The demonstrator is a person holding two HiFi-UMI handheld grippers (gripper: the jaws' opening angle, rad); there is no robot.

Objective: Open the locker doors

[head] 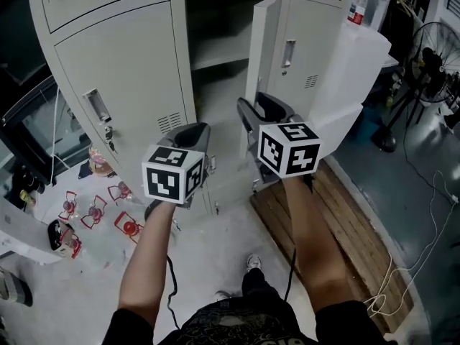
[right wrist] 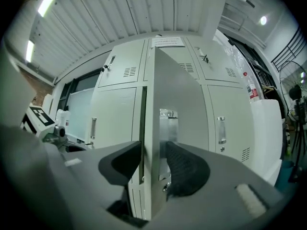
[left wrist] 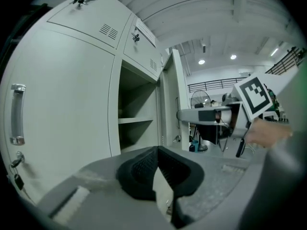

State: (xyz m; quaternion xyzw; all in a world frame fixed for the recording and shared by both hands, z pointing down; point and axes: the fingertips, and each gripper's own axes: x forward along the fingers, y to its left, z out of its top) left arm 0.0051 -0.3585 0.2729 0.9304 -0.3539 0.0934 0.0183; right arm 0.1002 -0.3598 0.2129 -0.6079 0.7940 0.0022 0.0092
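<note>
Our right hand-held gripper [right wrist: 153, 150] straddles the free edge of the middle locker door [right wrist: 180, 90], which stands ajar; its jaws are closing. We should seat both pads squarely before swinging the door wider. Our left hand-held gripper [left wrist: 157, 153] is pinched together, empty.

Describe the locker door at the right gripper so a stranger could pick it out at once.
Find the bank of pale grey lockers and look along its lower row. The middle door is the one: it alone stands swung out from an open compartment, the right gripper's closing jaws astride its edge, while the doors on either side lie shut.
</note>
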